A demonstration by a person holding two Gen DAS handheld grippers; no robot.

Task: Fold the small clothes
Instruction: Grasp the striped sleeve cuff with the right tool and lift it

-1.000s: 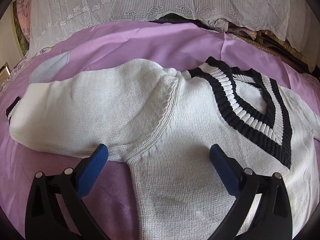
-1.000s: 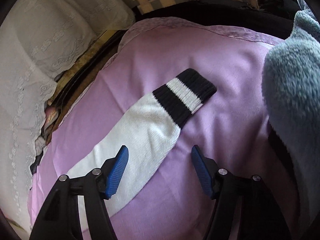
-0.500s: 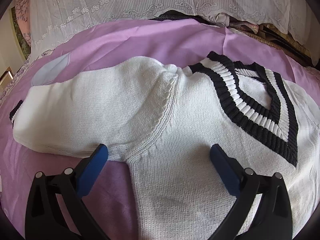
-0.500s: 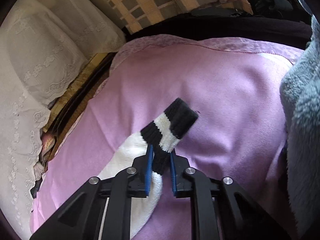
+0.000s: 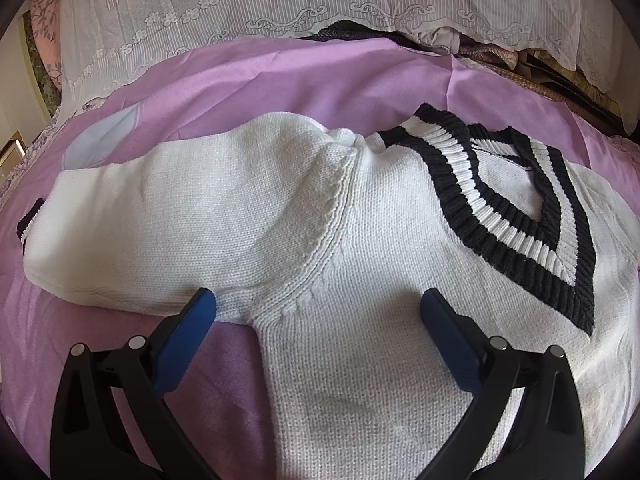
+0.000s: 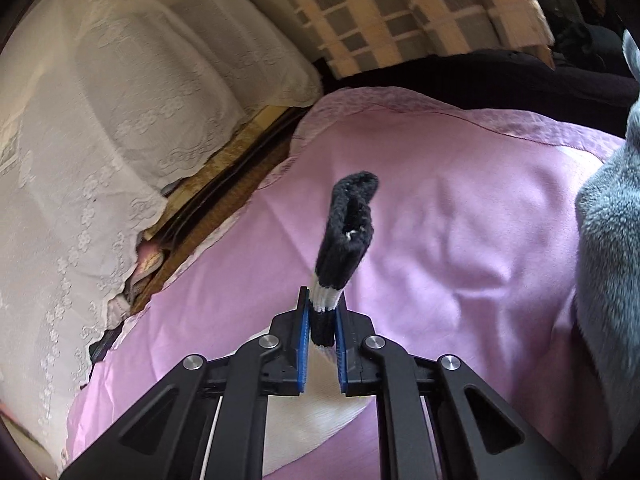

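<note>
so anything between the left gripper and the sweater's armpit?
Nothing visible. The left gripper hangs open right over the white sweater, its pads either side of the armpit. The right gripper is closing on the striped cuff.

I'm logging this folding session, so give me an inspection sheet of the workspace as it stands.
Surface: purple bedsheet, lightly wrinkled.
Job's things: white knit sweater with black-and-white V-neck, lying face up; one sleeve spread sideways, the other's striped cuff lifted off the sheet.
Clutter: grey fleece blanket at the sheet's edge.
Grippers: left tongs open, hovering over the armpit seam; right tongs closing, pinching the cuff.
Cables: nothing seen.
Surroundings: white lace cover beyond the sheet; checked fabric further back.
</note>
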